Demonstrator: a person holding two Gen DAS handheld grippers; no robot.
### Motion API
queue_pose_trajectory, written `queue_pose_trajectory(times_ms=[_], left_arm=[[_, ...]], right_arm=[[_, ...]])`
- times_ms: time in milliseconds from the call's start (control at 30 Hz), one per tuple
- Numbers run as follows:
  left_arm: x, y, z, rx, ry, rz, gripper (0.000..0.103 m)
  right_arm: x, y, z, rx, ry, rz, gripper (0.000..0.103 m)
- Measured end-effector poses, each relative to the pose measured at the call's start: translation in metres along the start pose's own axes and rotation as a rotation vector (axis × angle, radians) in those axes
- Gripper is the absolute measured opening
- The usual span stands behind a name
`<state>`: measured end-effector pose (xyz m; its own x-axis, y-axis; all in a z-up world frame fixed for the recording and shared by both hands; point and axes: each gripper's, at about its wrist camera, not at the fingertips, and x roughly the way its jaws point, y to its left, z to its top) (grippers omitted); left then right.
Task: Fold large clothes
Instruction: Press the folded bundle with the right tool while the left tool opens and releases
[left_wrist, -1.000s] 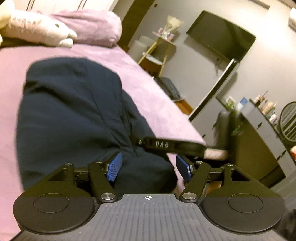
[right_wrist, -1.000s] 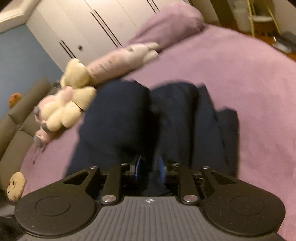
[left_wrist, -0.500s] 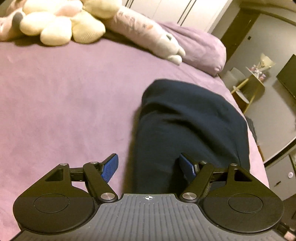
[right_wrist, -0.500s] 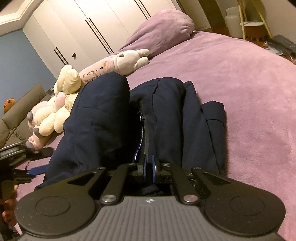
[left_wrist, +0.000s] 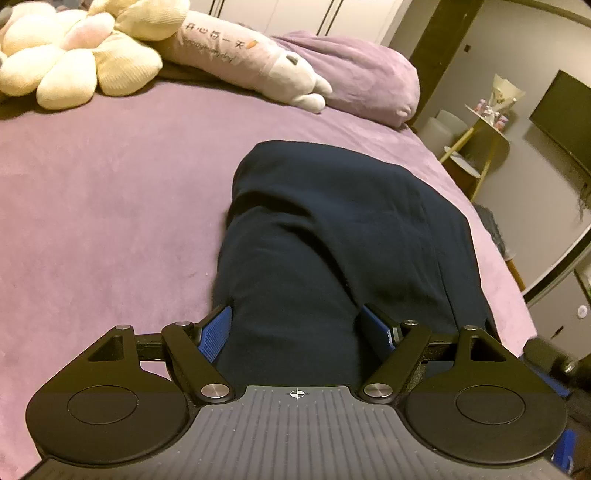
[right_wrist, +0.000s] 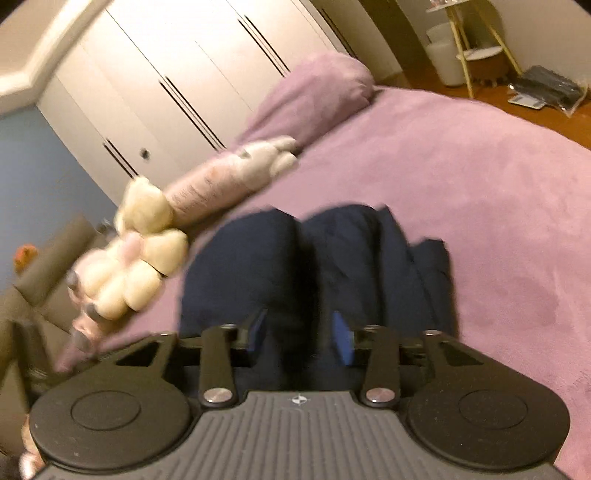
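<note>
Left wrist view. At far left a cream flower-shaped cushion (left_wrist: 70, 62) lies at the head of the purple bed (left_wrist: 110, 206). Beside it a long pink plush (left_wrist: 251, 62) carries a printed line of characters ending in a small carrot mark; the characters are too distorted to read with confidence, and a fainter line beneath them is illegible. A purple pillow (left_wrist: 354, 77) lies behind the plush's pale end. The navy garment (left_wrist: 332, 236), folded into a long bundle, lies on the bed right of centre; its long axis runs from the gripper toward the pillow, the far end rounded. Its near end is hidden below the gripper body. The left gripper (left_wrist: 297, 328) has just been opening; its blue pads stand wide on either side of the bundle, and contact with the cloth cannot be judged. A dark television (left_wrist: 561, 118) is cut off at the right edge.

Right wrist view (motion-blurred). The flower cushion, plush and white wardrobe doors (right_wrist: 177, 85) are smeared; no writing is legible. The garment shows two lobes parted by a dark crease. The right gripper (right_wrist: 299, 332) has just been opening, its jaws now apart with cloth between them; whether the pads touch it is unclear.
</note>
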<state>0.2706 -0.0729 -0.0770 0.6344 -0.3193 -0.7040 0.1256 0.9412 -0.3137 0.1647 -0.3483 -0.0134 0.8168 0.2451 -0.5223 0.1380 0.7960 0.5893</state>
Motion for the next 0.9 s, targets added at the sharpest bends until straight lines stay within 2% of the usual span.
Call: queue_pose_trajectory(times_ms=[100, 200, 233, 267, 300, 333, 367, 467, 533, 567, 633, 667, 700, 733, 800, 900], left_arm=[[0.001, -0.006, -0.002, 0.022, -0.007, 0.013, 0.081], [0.003, -0.006, -0.001, 0.029, 0.002, 0.018, 0.081], [0.003, -0.007, -0.002, 0.034, 0.005, 0.021, 0.081], [0.002, -0.008, -0.002, 0.043, 0.004, 0.020, 0.081], [0.001, -0.010, -0.002, 0.052, 0.002, 0.020, 0.081], [0.000, -0.012, -0.002, 0.061, 0.001, 0.021, 0.081], [-0.001, -0.016, -0.002, 0.068, -0.001, 0.015, 0.081], [-0.003, -0.031, -0.005, 0.111, -0.014, -0.003, 0.081], [0.000, -0.041, -0.011, 0.144, -0.024, 0.009, 0.083], [0.003, -0.046, -0.015, 0.162, -0.036, 0.033, 0.086], [0.010, -0.054, -0.024, 0.189, -0.057, 0.049, 0.093], [0.012, -0.058, -0.028, 0.215, -0.068, 0.064, 0.095], [0.011, -0.059, -0.031, 0.230, -0.080, 0.073, 0.095], [0.010, -0.058, -0.031, 0.221, -0.084, 0.066, 0.095], [0.008, -0.051, -0.029, 0.183, -0.086, 0.046, 0.095], [0.006, -0.047, -0.030, 0.151, -0.097, 0.029, 0.095]], right_arm=[[0.012, 0.013, 0.004, 0.009, 0.048, 0.024, 0.050], [0.042, 0.014, -0.005, 0.015, 0.134, -0.024, 0.050], [0.050, 0.009, -0.009, 0.042, 0.156, -0.014, 0.047], [0.055, 0.005, -0.012, 0.070, 0.166, -0.001, 0.035], [0.056, 0.003, -0.014, 0.079, 0.155, 0.006, 0.030], [0.053, 0.004, -0.014, 0.062, 0.139, 0.013, 0.020], [0.049, 0.007, -0.014, 0.035, 0.122, 0.007, 0.016], [0.033, 0.023, -0.011, -0.087, 0.054, -0.057, 0.014], [0.031, 0.020, -0.012, -0.144, 0.045, -0.127, 0.014], [0.034, 0.014, -0.015, -0.164, 0.044, -0.181, 0.009], [0.045, 0.008, -0.030, -0.290, 0.018, -0.337, 0.000], [0.052, 0.001, -0.038, -0.307, 0.026, -0.350, 0.000], [0.049, -0.005, -0.041, -0.281, 0.002, -0.326, 0.000], [0.043, -0.004, -0.040, -0.274, -0.015, -0.307, 0.000], [0.031, 0.005, -0.030, -0.245, -0.029, -0.331, 0.000], [0.009, 0.033, -0.013, -0.249, -0.148, -0.305, 0.003]])
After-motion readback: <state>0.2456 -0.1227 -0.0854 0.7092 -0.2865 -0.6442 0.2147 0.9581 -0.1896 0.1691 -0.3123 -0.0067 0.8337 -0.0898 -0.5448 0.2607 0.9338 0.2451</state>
